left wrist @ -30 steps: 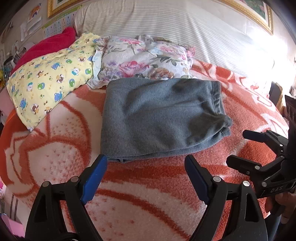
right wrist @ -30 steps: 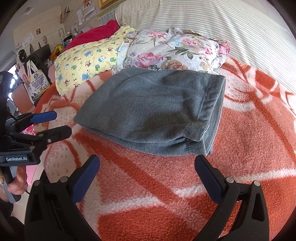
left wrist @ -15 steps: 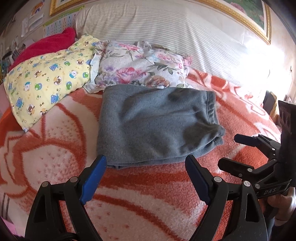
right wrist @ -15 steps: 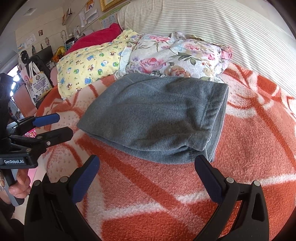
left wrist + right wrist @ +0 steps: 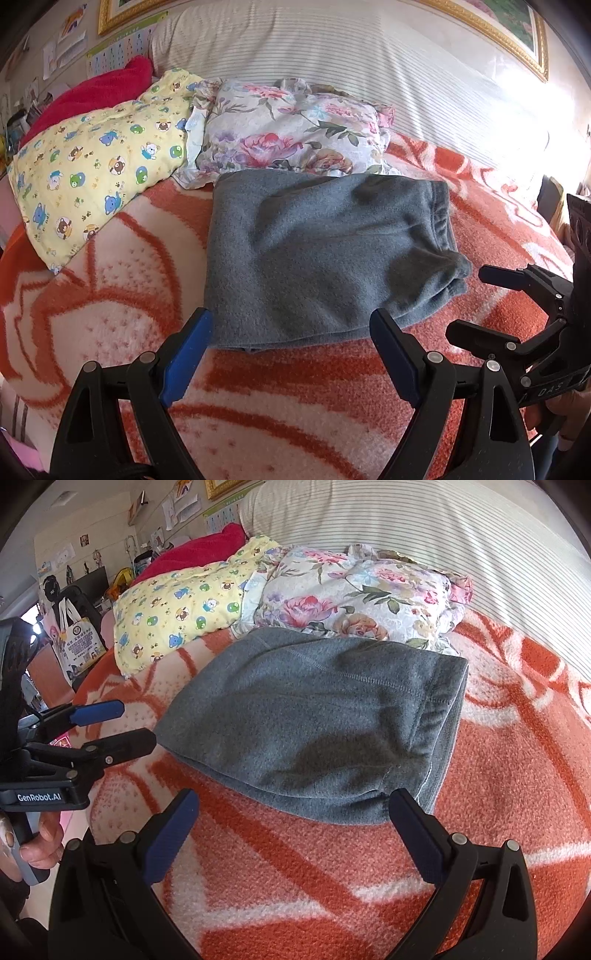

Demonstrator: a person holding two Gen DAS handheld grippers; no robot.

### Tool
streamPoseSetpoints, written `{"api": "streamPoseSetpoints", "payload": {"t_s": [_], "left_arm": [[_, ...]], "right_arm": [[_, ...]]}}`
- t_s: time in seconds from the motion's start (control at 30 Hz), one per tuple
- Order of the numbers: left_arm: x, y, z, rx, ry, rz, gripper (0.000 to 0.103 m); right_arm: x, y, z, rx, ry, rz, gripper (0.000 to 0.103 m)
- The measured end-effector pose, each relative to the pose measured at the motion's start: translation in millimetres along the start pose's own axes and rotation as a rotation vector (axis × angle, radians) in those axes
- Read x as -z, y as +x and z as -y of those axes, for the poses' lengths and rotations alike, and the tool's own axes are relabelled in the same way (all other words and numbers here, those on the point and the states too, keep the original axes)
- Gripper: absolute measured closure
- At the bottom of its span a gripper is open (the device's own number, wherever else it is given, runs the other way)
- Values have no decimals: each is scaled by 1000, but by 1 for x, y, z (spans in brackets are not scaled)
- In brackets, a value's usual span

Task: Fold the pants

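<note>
Grey fleece pants (image 5: 317, 251) lie folded into a compact rectangle on the orange and white blanket (image 5: 110, 314), waistband at the right end. They also show in the right wrist view (image 5: 317, 720). My left gripper (image 5: 291, 350) is open and empty, just short of the pants' near edge. My right gripper (image 5: 295, 830) is open and empty, just short of the near waistband corner. Each gripper shows in the other's view: the right one (image 5: 476, 299) at the right edge, the left one (image 5: 136, 723) at the left edge.
A floral pillow (image 5: 295, 129) and a yellow bear-print pillow (image 5: 96, 173) lie just behind the pants. A red blanket (image 5: 85, 99) and a striped headboard cushion (image 5: 351, 55) are farther back. Room clutter and a tote bag (image 5: 77, 638) stand left of the bed.
Both grippers have drifted slightly forward toward the pants while staying open. The pants have not moved.
</note>
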State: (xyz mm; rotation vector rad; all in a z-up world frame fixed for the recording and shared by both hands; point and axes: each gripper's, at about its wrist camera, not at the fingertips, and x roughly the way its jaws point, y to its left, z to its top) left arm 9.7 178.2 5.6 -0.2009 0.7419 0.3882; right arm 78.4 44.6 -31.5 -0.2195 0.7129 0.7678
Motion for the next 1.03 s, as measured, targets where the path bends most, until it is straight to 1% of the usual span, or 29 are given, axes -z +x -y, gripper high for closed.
{"api": "streamPoseSetpoints", "payload": {"t_s": [0.53, 1.03], "left_arm": [[-8, 16, -5, 4, -13, -8, 16], [-10, 19, -3, -9, -12, -27, 16]], "right_arm": [[-6, 19, 12, -8, 15, -19, 1], [-6, 19, 13, -7, 18, -18, 1]]}}
